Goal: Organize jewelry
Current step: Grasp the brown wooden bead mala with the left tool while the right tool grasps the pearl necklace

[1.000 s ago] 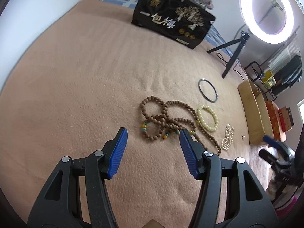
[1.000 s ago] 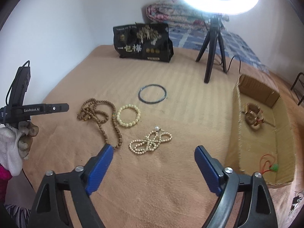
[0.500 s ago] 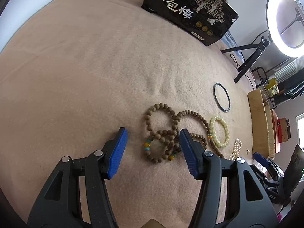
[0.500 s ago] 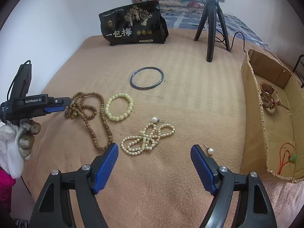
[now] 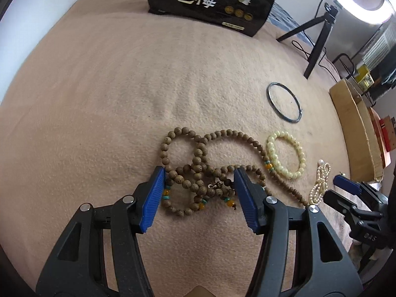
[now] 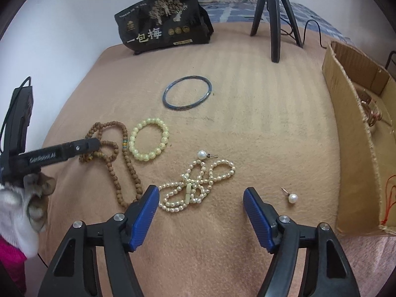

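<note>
Both grippers have dropped closer to the blanket-covered bed [image 6: 247,94]. Beside it, the cardboard box [image 6: 346,113] seemingly awaits the jewelry. Left gripper [image 5: 199,198], jaws spread, straddles the wooden bead necklace [image 5: 198,170], likely to scoop it. Right gripper [image 6: 200,212], jaws spread, nears the pearl strand [image 6: 195,185].

My left gripper [image 5: 199,194] straddles the tangled wooden bead necklace [image 5: 210,170], the pale bead bracelet [image 5: 285,154] crowding its right side, bare blanket [image 5: 111,86] lying open leftward and beyond.
</note>
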The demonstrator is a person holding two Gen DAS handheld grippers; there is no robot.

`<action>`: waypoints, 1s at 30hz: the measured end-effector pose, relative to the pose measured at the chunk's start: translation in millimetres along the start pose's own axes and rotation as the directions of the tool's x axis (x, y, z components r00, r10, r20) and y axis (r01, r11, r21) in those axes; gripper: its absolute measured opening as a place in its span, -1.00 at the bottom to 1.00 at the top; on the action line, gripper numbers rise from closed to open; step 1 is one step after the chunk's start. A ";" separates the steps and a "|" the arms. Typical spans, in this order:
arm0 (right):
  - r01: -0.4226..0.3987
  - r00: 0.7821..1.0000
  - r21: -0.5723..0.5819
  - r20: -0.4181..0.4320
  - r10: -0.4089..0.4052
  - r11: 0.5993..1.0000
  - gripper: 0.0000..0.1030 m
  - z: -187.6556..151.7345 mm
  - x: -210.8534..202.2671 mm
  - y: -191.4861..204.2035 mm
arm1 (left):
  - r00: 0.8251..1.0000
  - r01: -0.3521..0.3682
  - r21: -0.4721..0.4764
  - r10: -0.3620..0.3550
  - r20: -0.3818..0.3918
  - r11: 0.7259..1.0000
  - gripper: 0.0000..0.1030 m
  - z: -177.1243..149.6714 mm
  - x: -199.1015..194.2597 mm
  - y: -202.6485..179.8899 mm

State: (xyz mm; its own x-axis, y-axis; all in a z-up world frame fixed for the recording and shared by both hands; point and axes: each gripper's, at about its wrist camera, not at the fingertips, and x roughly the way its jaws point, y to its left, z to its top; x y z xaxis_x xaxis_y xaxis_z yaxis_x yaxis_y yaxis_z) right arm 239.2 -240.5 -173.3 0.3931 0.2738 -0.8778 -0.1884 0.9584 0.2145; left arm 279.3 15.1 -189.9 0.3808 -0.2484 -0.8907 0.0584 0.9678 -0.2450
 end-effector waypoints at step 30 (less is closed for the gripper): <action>0.159 0.986 -0.172 -0.014 -0.164 0.972 -0.55 11.6 24.3 28.9 | 0.990 -0.137 0.108 0.131 0.060 0.985 -0.57 -3.1 7.7 -11.9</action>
State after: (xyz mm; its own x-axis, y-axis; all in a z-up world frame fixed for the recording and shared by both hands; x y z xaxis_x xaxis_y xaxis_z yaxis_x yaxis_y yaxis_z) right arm 253.7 -205.2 -183.6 0.4058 0.1116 -0.9071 -0.2757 0.9612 -0.0051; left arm 278.7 1.5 -195.0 0.4397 -0.1161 -0.8906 0.1046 0.9915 -0.0776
